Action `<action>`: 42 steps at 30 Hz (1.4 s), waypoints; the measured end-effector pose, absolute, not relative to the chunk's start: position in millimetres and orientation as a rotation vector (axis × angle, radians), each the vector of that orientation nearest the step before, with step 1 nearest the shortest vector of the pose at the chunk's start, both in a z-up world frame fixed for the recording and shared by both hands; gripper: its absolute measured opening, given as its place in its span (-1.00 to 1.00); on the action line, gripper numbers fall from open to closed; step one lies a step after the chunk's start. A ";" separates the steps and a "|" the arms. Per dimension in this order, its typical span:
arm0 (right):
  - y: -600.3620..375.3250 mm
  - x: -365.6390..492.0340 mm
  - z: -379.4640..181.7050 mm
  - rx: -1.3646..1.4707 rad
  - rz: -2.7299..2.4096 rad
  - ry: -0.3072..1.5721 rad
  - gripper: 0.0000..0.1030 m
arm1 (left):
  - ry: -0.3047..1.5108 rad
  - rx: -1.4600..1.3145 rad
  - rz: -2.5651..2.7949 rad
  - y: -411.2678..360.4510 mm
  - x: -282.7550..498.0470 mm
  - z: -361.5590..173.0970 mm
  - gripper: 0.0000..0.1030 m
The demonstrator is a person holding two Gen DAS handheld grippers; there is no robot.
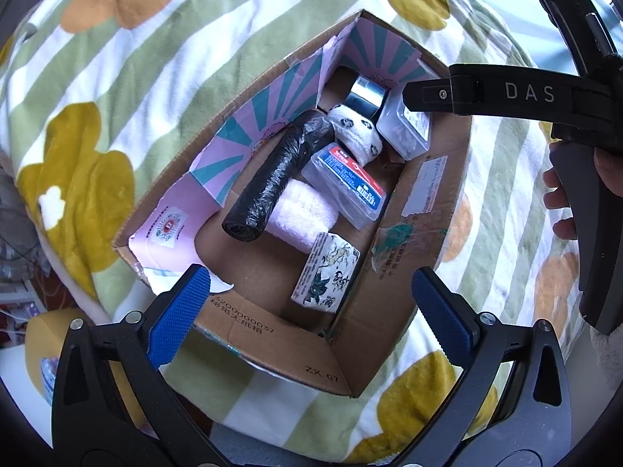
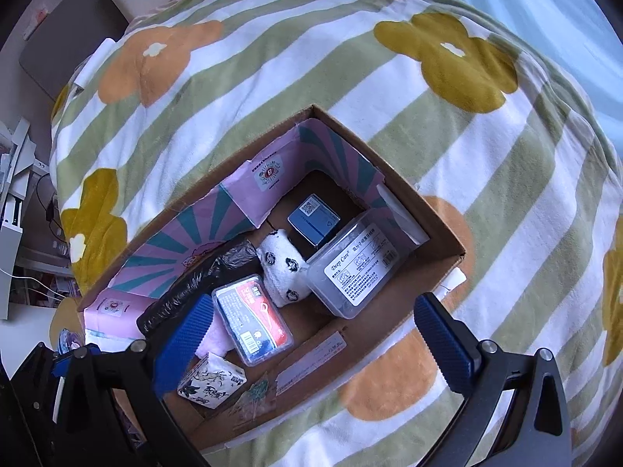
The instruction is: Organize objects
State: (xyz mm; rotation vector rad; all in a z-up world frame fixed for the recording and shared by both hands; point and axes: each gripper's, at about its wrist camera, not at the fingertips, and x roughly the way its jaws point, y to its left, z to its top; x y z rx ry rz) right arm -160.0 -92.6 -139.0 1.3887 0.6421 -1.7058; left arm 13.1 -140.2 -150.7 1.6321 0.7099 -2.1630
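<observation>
Left wrist view: my left fingers [image 1: 311, 303] spread wide, empty, above the cardboard box [image 1: 424, 210] on the bed; just beyond them the tissue pack [image 1: 327, 272], soft and light, best pinched across its short sides; farther in, the black bag roll [image 1: 272, 183], slippery; my right fingers [image 2: 311, 334] likewise spread.

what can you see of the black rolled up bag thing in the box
The black roll looks like a roll of thin, shiny, crinkled plastic bags wound into a tight cylinder. It lies on its side inside the cardboard box, slanting along the pink and teal inner wall. It rests partly on a pale pink fluffy cloth, and its far end meets a white rolled cloth with black prints. A clear flat case with a red and blue label sits beside it. Neither claw touches it.
</observation>
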 end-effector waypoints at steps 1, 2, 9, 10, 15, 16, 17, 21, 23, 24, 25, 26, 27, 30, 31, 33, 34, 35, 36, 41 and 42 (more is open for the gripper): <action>-89.9 -158.6 -134.5 1.390 -1.709 0.632 0.99 | 0.705 1.631 -2.167 -139.4 13.9 -147.1 1.00; -86.5 -157.3 -130.0 1.394 -1.711 0.622 0.99 | 0.706 1.631 -2.170 -138.9 14.1 -143.3 1.00; -50.6 -138.5 -81.5 1.390 -1.783 0.558 0.99 | 0.620 1.632 -2.259 -132.4 9.0 -101.4 0.99; -44.1 -135.6 -74.3 1.387 -1.799 0.551 0.99 | 0.597 1.633 -2.279 -130.2 7.8 -93.9 0.99; -0.6 -124.4 -38.9 1.396 -1.915 0.460 0.99 | 0.481 1.633 -2.381 -115.5 5.3 -59.9 0.99; 10.4 -122.1 -32.9 1.404 -1.942 0.430 0.99 | 0.461 1.629 -2.397 -112.8 5.4 -54.6 0.99; 21.4 -119.4 -27.9 1.414 -1.969 0.403 0.99 | 0.449 1.623 -2.415 -110.2 5.8 -49.3 0.99; 64.7 -105.6 -13.0 1.449 -2.109 0.329 0.99 | 0.415 1.611 -2.492 -100.2 6.3 -32.0 0.99; 87.6 -97.5 -7.7 1.465 -2.179 0.290 0.99 | 0.382 1.615 -2.525 -93.1 4.3 -26.2 1.00; 97.9 -93.5 -5.7 1.471 -2.209 0.273 0.99 | 0.358 1.617 -2.540 -88.9 3.3 -23.6 1.00; 107.9 -89.2 -4.0 1.478 -2.242 0.255 0.99 | 0.333 1.615 -2.558 -84.3 2.6 -20.6 1.00; 117.4 -85.0 -3.0 1.487 -2.270 0.237 0.99 | 0.317 1.613 -2.578 -79.7 2.0 -17.7 1.00; 126.3 -80.5 -2.8 1.501 -2.293 0.214 0.99 | 0.309 1.615 -2.599 -75.9 1.3 -15.4 1.00; 149.7 -68.0 -2.6 1.529 -2.358 0.139 0.99 | 0.268 1.625 -2.654 -62.0 -1.4 -9.5 1.00; 155.7 -65.2 -2.8 1.536 -2.373 0.122 0.99 | 0.255 1.626 -2.669 -57.5 -2.6 -7.4 1.00; 165.7 -60.0 -3.4 1.550 -2.406 0.097 0.99 | 0.232 1.624 -2.702 -48.4 -4.4 -3.7 1.00; 169.7 -57.1 -3.2 1.554 -2.419 0.088 0.99 | 0.224 1.626 -2.718 -44.2 -5.1 -2.3 1.00; 173.4 -55.1 -3.4 1.558 -2.431 0.078 0.99 | 0.212 1.626 -2.733 -39.7 -5.7 -0.9 1.00; 176.5 -53.3 -3.7 1.561 -2.442 0.068 0.99 | 0.198 1.624 -2.745 -35.7 -6.1 0.3 1.00; 186.1 -49.3 -3.7 1.565 -2.485 0.039 0.99 | 0.151 1.646 -2.778 -21.7 -10.5 0.4 1.00; 187.8 -49.3 -3.3 1.564 -2.490 0.036 0.99 | 0.148 1.648 -2.782 -20.0 -11.2 0.3 1.00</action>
